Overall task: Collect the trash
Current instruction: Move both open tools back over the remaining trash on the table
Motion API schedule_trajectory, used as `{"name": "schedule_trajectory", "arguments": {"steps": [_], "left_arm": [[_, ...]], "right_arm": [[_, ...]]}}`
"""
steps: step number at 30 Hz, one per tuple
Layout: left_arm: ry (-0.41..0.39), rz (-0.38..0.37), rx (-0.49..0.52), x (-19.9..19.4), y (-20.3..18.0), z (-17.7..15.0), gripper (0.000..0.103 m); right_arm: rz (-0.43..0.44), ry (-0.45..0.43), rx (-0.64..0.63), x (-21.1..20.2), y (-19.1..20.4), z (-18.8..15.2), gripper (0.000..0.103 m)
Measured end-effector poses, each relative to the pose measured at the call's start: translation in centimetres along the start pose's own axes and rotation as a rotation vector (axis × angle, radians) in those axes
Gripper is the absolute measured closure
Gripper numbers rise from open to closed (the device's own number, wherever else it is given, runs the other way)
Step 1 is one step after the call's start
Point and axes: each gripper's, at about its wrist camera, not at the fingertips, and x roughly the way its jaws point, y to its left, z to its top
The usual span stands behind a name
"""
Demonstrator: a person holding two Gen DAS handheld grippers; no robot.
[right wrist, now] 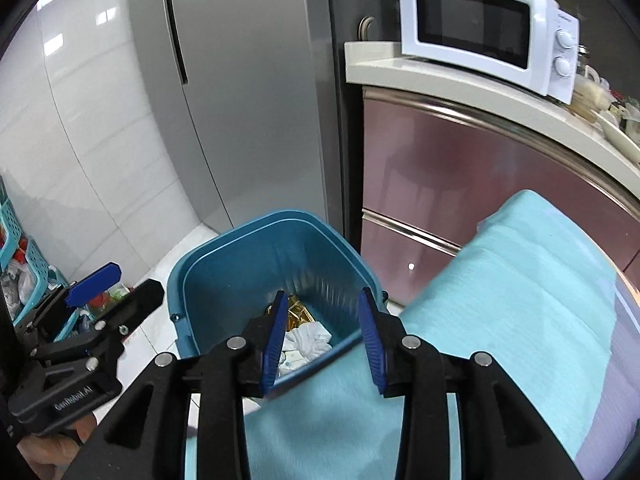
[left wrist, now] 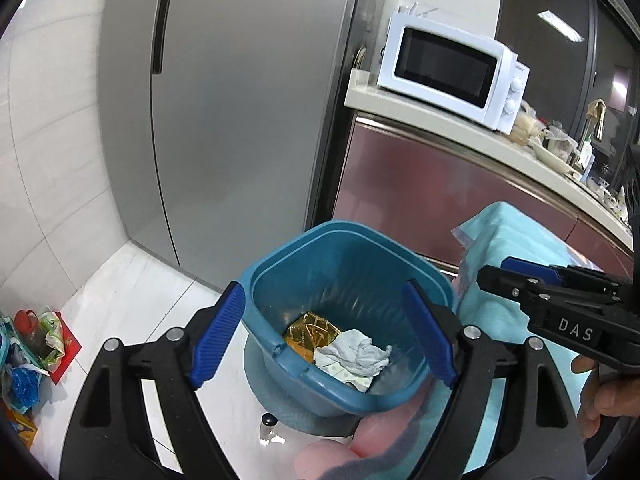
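A blue plastic trash bin (left wrist: 352, 248) stands on the floor by the table; it also shows in the right wrist view (right wrist: 240, 264). Inside lie a gold foil wrapper (left wrist: 310, 330) and a crumpled white tissue (left wrist: 356, 354), also seen in the right wrist view (right wrist: 310, 338). My left gripper (left wrist: 328, 332) is open and empty, hovering over the bin. My right gripper (right wrist: 324, 340) is open and empty, above the bin's near edge. It appears in the left wrist view (left wrist: 520, 280) at the right. The left gripper shows in the right wrist view (right wrist: 116, 284).
A light blue cloth (right wrist: 500, 300) covers the table next to the bin. A grey fridge (left wrist: 240, 100) stands behind. A white microwave (left wrist: 452, 68) sits on the counter (left wrist: 440, 124) over maroon cabinets. Bags and clutter (left wrist: 28, 344) lie on the floor at left.
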Motion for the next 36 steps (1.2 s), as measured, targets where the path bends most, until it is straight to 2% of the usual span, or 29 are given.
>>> {"name": "schedule_trajectory", "arguments": {"steps": [5,10,15,17,21,23,27,36], "left_arm": [[-0.046,-0.017,0.031,-3.3,-1.4,0.0,0.019],[-0.095,-0.052,0.084,-7.0,-4.3,-0.2,0.015],[-0.122,-0.097,0.142,-10.2,-8.0,-1.1,0.009],[-0.124,-0.118,0.163,-11.4,-9.4,-1.7,0.007],[-0.122,-0.151,0.188,-13.0,-11.8,-3.0,0.006],[-0.118,-0.171,0.204,-14.0,-13.1,-3.7,0.006],[-0.115,-0.207,0.235,-15.4,-15.3,-5.0,0.006],[-0.099,-0.295,0.307,-18.1,-19.8,-7.8,0.006]], "right_arm": [[0.001,-0.058,0.01,-3.2,-0.5,-1.2,0.065],[-0.007,-0.125,0.032,-7.1,-1.3,-3.2,0.061],[-0.024,-0.178,0.069,-10.6,-2.6,-5.8,0.052],[-0.029,-0.2,0.089,-12.1,-3.2,-7.1,0.044],[-0.068,-0.245,0.127,-14.9,-4.4,-9.5,0.038],[-0.097,-0.27,0.14,-16.3,-5.0,-10.8,0.029],[-0.157,-0.321,0.17,-19.6,-6.2,-13.5,0.026],[-0.316,-0.417,0.23,-26.2,-8.2,-19.6,0.007]]}}
